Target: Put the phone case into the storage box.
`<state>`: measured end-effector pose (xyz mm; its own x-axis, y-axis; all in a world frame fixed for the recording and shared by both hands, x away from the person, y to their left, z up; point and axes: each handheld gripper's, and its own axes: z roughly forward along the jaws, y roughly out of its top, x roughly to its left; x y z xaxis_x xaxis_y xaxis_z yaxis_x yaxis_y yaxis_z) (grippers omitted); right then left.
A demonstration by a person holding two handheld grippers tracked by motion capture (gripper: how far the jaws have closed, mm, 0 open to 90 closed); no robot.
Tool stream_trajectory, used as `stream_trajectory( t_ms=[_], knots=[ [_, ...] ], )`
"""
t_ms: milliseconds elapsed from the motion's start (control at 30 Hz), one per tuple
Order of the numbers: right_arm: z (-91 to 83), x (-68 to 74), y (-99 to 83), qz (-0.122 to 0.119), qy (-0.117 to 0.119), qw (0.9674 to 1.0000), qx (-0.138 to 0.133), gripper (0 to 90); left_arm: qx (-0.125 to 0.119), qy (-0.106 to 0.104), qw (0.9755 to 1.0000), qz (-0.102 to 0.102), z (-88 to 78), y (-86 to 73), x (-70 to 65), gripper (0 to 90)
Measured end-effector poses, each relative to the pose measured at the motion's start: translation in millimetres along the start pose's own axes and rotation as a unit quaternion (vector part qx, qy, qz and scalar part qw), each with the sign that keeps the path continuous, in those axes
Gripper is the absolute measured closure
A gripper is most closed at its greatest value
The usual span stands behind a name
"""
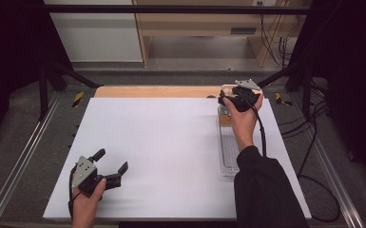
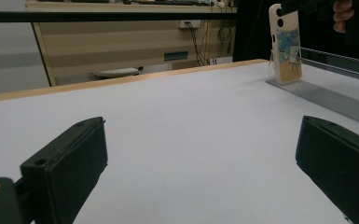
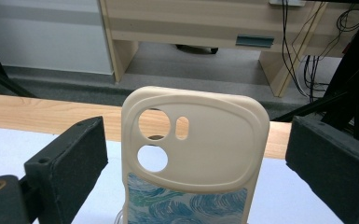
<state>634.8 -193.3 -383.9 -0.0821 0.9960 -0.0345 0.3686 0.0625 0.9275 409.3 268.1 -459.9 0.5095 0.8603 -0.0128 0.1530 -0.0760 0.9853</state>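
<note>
Case [image 3: 193,158]: phone case, cream frame with a raised camera panel, two round cut-outs and one small oval slot; below the panel a print of blue and green swirls, with an orange-tan band at its foot in the left gripper view [image 2: 286,44].
Case pose: upright, on its bottom edge, back facing the right tool.
Case place: between the right tool's jaws, which stand apart on either side of it without touching; its foot rests at the far end of a clear tray [image 1: 228,147].
Right tool [image 1: 238,99]: released, jaws wide, held at the top of the case at the far right of the surface [image 1: 161,142].
Left tool [image 1: 111,161]: released, jaws spread, nothing between them; low over the near left of the surface, well apart from the case.
Tray: long, clear, ribbed, running from the case back toward the person beneath the right forearm.
Surface: white sheet with a wooden strip along the far edge.
</note>
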Motion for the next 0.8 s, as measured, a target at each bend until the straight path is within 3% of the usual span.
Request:
stream_trajectory(
  t_ms=[800],
  knots=[
    [-13.5,-0.6,7.1,-0.013,0.025,0.9996,-0.005,4.9,0.002,-0.003,1.0000,0.006,2.0,0.1,-1.6,2.0]
  ],
)
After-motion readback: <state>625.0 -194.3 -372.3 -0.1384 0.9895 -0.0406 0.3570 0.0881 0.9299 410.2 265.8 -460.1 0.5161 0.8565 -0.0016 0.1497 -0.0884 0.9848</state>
